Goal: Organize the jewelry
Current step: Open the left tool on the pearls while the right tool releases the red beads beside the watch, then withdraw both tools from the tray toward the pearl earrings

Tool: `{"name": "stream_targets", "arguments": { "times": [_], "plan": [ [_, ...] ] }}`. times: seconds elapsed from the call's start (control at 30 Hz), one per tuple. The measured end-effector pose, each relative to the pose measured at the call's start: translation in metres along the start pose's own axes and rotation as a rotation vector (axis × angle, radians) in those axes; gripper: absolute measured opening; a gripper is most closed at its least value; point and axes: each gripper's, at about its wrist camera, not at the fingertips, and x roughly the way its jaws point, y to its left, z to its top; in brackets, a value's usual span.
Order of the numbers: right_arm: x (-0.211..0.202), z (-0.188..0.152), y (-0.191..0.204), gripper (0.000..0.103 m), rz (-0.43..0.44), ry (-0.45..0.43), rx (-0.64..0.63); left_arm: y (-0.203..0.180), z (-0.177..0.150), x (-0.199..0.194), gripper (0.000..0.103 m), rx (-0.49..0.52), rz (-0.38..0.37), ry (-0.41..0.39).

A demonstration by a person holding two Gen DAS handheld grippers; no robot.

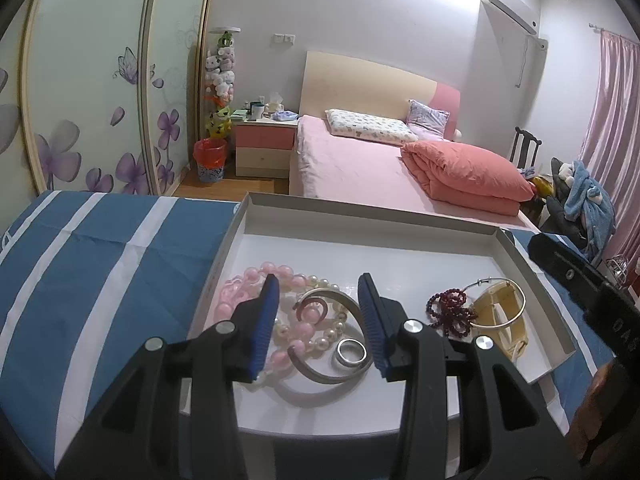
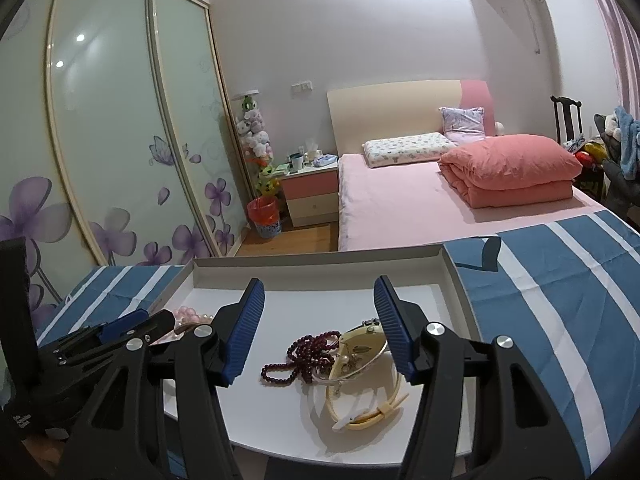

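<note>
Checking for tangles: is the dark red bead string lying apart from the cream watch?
No: the dark red bead string lies against the cream watch in the white tray.

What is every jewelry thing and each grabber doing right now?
Shallow white cardboard tray: open, holding jewelry.
Pink bead bracelet: lying in tray.
Dark red bead string: heaped loosely.
Cream strap watch: lying curled.
Plain silver ring: lying flat.
Left gripper: open, empty.
Right gripper: open, empty.
</note>
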Motion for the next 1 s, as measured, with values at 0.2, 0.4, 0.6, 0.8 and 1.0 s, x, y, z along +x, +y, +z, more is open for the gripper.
{"name": "stream_targets", "arguments": {
  "times": [0.2, 0.4, 0.6, 0.8, 1.0],
  "plan": [
    [-0.016, 0.003, -0.004, 0.057, -0.001, -0.026, 0.012, -0.001, 0.000, -0.012, 0.041, 0.002, 0.002, -0.010],
    [-0.037, -0.005, -0.005, 0.057, -0.006, -0.005, 0.007, -0.009, -0.006, -0.031, 0.049, 0.011, -0.013, -0.005],
    [-0.060, -0.030, -0.007, 0.057, -0.021, 0.052, -0.013, -0.027, -0.023, -0.048, 0.052, 0.053, -0.052, 0.044],
    [-0.080, -0.052, -0.016, 0.057, -0.060, 0.108, -0.017, -0.040, -0.043, -0.059, 0.054, 0.080, -0.082, 0.087],
    [-0.097, -0.075, -0.036, 0.057, -0.107, 0.182, 0.003, -0.053, -0.062, -0.064, 0.054, 0.109, -0.100, 0.138]
  ]
}}
